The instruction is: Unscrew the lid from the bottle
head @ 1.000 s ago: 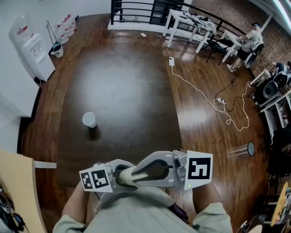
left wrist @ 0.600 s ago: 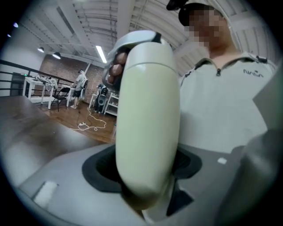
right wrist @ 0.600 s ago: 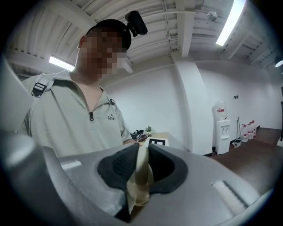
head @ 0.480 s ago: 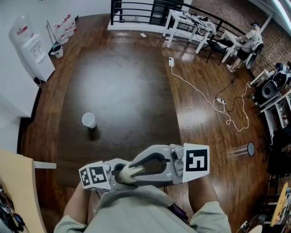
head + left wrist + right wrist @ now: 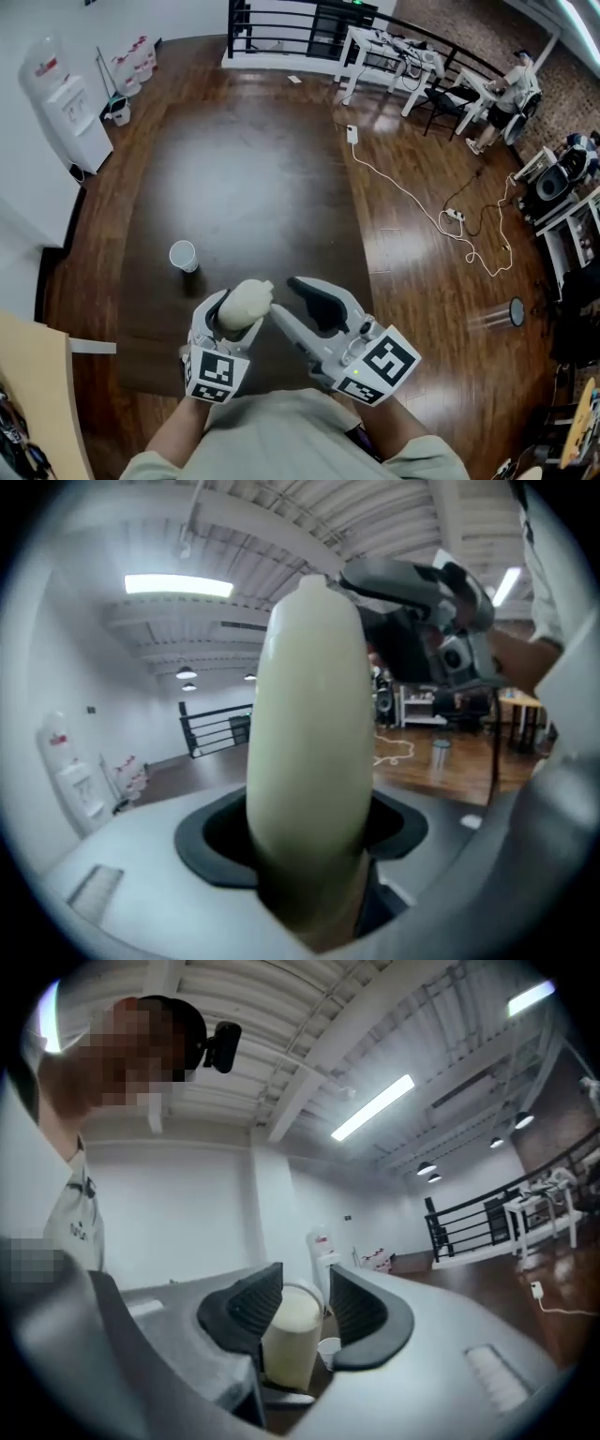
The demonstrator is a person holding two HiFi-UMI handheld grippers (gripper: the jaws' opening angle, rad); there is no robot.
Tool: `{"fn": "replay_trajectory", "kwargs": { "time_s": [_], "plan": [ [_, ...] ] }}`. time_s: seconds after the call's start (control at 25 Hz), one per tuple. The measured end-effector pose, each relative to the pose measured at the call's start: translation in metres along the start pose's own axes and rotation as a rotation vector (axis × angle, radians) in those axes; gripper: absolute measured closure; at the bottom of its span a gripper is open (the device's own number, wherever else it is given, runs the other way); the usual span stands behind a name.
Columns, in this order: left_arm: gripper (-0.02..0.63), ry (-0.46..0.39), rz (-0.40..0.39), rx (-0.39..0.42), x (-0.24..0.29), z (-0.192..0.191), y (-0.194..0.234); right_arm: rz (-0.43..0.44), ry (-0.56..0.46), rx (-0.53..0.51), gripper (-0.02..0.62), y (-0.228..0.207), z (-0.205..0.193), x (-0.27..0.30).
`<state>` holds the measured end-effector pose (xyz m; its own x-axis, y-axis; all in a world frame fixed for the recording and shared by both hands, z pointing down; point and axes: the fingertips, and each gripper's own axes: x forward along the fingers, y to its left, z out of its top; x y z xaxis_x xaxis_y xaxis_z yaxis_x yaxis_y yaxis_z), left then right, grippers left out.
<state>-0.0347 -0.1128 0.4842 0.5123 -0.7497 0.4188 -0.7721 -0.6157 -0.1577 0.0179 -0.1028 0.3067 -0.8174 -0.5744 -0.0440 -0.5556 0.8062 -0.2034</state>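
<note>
Bottle (image 5: 246,300), pale cream and smooth, lid seam indiscernible, hanging over the tabletop's (image 5: 253,169) near edge: the left gripper (image 5: 232,317) is pinching its body, while the right gripper's (image 5: 284,298) jaws, having just been opening, are standing spread about its end, probably regripping and needing a square, firm bite before twisting.

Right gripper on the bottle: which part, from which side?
Take the bottle by its narrow free end. The left gripper clamps the body, leaving that end poking toward the right gripper. Come in end-on along the bottle's axis, pads either side of the round end. Its jaws have just opened, with that end between them.
</note>
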Motion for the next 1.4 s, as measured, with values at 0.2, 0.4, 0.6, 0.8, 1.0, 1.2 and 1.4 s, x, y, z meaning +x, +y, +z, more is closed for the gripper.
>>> {"fn": "replay_trajectory", "kwargs": {
  "time_s": [0.2, 0.4, 0.6, 0.8, 1.0, 1.2, 1.4],
  "plan": [
    [0.287, 0.029, 0.253, 0.148, -0.004, -0.007, 0.029, -0.092, 0.017, 0.225, 0.446, 0.004, -0.018, 0.006],
    [0.287, 0.049, 0.366, 0.285, -0.005, -0.004, 0.033, -0.174, 0.025, 0.38, 0.42, -0.001, -0.028, 0.007],
    [0.287, 0.047, 0.438, 0.361, -0.011, 0.008, 0.037, -0.237, 0.041, 0.478, 0.41, -0.012, -0.037, 0.006],
    [0.288, 0.031, 0.39, 0.347, -0.011, 0.011, 0.03, -0.211, 0.036, 0.496, 0.417, -0.013, -0.035, 0.001],
    [0.29, 0.018, 0.241, 0.33, -0.011, 0.005, 0.017, -0.108, 0.043, 0.46, 0.499, -0.01, -0.029, -0.002],
    [0.29, -0.034, -0.077, 0.161, -0.018, 0.01, -0.012, 0.123, 0.084, 0.362, 0.515, 0.005, -0.016, -0.006],
    [0.29, -0.129, -0.467, 0.087, -0.038, 0.021, -0.048, 0.388, 0.156, 0.21, 0.52, 0.032, -0.006, -0.016]
  ]
}}
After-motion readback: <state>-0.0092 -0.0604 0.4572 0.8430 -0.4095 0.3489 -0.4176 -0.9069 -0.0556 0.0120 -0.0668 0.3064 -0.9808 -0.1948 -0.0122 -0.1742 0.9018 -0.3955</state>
